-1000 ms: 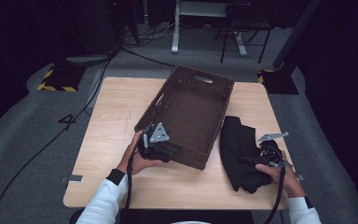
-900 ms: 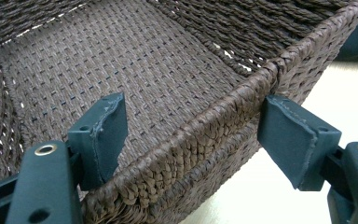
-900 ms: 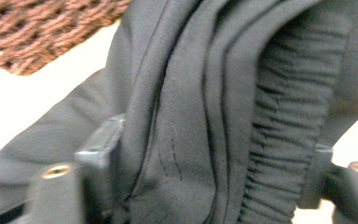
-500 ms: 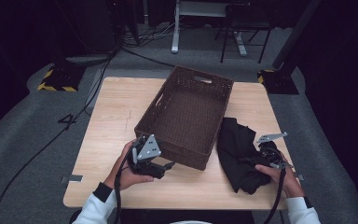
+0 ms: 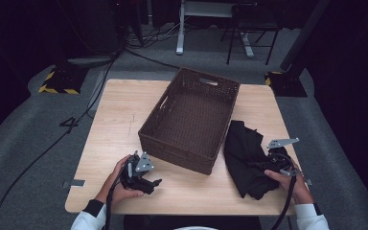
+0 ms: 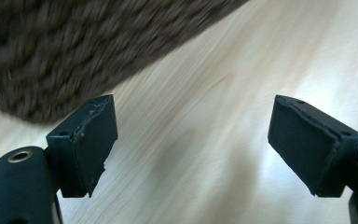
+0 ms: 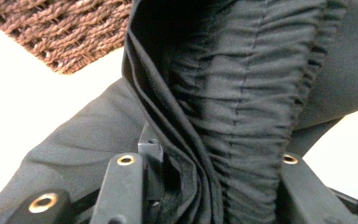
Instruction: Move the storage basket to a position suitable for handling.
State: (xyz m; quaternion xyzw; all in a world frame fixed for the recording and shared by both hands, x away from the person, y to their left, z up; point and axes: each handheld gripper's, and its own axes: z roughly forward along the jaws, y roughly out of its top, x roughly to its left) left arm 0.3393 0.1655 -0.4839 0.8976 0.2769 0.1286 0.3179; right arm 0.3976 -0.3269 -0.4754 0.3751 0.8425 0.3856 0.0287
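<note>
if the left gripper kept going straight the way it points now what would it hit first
Most likely the bare table just ahead of the left gripper, whose open jaws tilt down at the wood. The wicker basket lies off to one side, though depth is unclear.

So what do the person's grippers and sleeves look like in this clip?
Both grippers are black. The left gripper carries a grey three-cornered plate on top, as does the right gripper. A black cable trails from each. Up close, the left one's fingers are flat, dark rubbery pads with worn edges, on arms with brass-coloured rivets. The sleeves are white with dark cuffs.
</note>
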